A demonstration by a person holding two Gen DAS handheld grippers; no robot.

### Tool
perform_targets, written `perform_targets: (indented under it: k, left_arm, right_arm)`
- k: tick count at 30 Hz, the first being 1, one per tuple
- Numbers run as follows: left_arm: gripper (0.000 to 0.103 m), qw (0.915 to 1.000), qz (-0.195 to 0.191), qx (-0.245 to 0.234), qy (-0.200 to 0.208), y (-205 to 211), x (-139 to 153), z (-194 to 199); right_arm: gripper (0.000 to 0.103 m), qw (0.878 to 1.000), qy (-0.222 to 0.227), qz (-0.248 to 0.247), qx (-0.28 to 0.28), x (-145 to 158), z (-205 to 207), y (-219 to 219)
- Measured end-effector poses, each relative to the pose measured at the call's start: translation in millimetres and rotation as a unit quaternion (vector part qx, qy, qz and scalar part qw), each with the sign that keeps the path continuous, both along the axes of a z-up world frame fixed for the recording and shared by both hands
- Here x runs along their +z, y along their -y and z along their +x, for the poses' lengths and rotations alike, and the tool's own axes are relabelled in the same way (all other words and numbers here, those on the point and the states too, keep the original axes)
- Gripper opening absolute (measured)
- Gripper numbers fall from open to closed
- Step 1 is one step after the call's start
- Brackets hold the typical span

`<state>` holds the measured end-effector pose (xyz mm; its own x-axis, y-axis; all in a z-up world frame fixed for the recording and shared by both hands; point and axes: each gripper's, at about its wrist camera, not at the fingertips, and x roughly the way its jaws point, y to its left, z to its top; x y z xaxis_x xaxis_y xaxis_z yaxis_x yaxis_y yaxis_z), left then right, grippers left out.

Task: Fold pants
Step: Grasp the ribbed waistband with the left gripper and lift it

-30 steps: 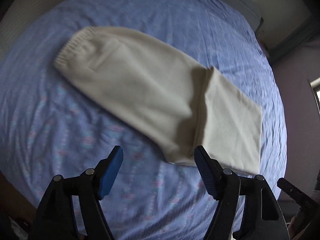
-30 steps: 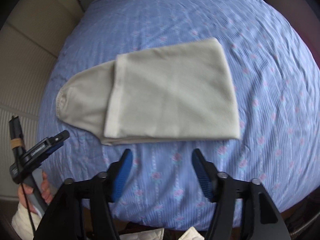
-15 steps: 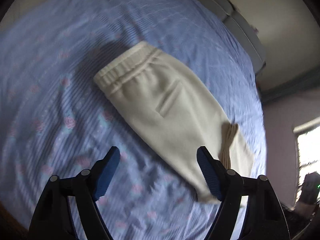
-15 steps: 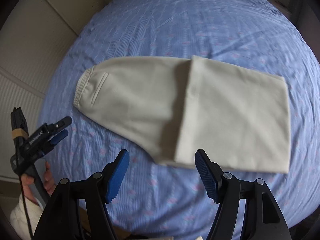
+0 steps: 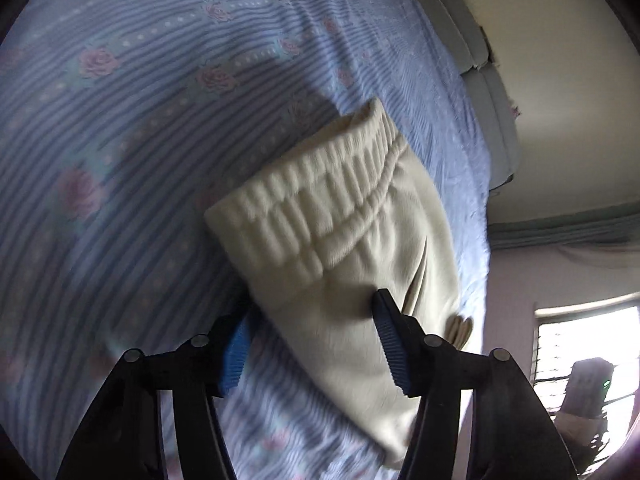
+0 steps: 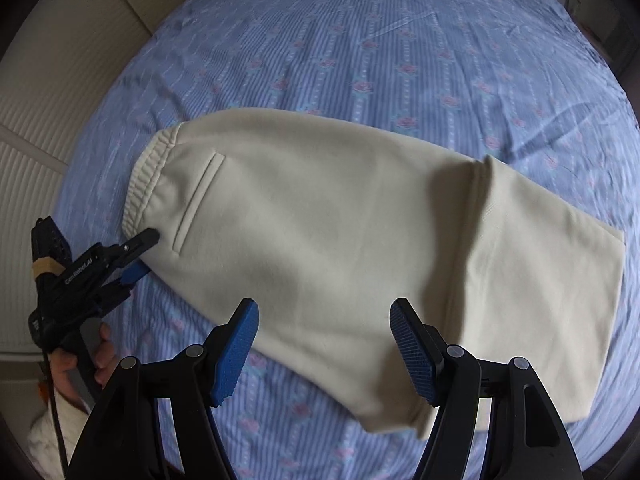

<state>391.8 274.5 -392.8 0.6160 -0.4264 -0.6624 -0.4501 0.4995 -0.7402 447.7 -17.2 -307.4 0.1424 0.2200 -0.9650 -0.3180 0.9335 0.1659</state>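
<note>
Blue ribbed pads line both pairs of black plastic tongs. On the left gripper [image 5: 312,344] the jaws stand spread, one pad under the near edge of the cloth and the other above it, just below the waistband, so the fabric sits between them without being pinched yet. From the right wrist view this same left gripper [image 6: 138,254] reaches in at the corner by the waistband, its upper finger lying on the cloth and its blue lower pad at the sheet, held by the person's left hand [image 6: 86,354]. The right gripper [image 6: 324,344] is spread wide too and hovers over the near edge of the cloth, gripping nothing.

The cream fleece pants with the ribbed elastic waistband [image 6: 340,240] lie flat on the blue striped bedsheet with small pink roses [image 6: 400,48], folded lengthwise, with the leg ends doubled back over the body on the right side. The waistband [image 5: 320,208] points to the left in the right wrist view, and a slit pocket [image 6: 198,202] shows just beside it. Beyond the bed, a bright window [image 5: 584,348] shows at the lower right of the left wrist view
</note>
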Motion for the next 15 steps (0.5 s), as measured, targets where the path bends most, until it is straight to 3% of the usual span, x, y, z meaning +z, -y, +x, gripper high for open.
perform_targets:
  k: [4,9,10,13,15]
  left_arm:
    - [0.050,0.9991,-0.034,0.016,0.021,-13,-10,13]
    - [0.048,0.9968,-0.066,0.035,0.031,-20,-22,36]
    - [0.047,0.9970,-0.062,0.037,0.026,-19,-21,37]
    - [0.030,0.9991,-0.028,0.030,0.011,-15,-3,37]
    - [0.026,0.9994,0.032,0.007,0.008,-6,30,38]
  right_arm:
    - [0.069,1.000,-0.020,0.007,0.007,-4,-1,-14]
    - [0.069,0.999,0.000,0.008,0.049,5,-13,-38]
    - [0.069,0.999,0.002,0.012,0.053,7,-15,-40]
    - [0.069,0.998,0.011,0.021,0.050,18,-18,-34]
    - [0.069,0.999,0.017,0.029,0.039,27,-18,-21]
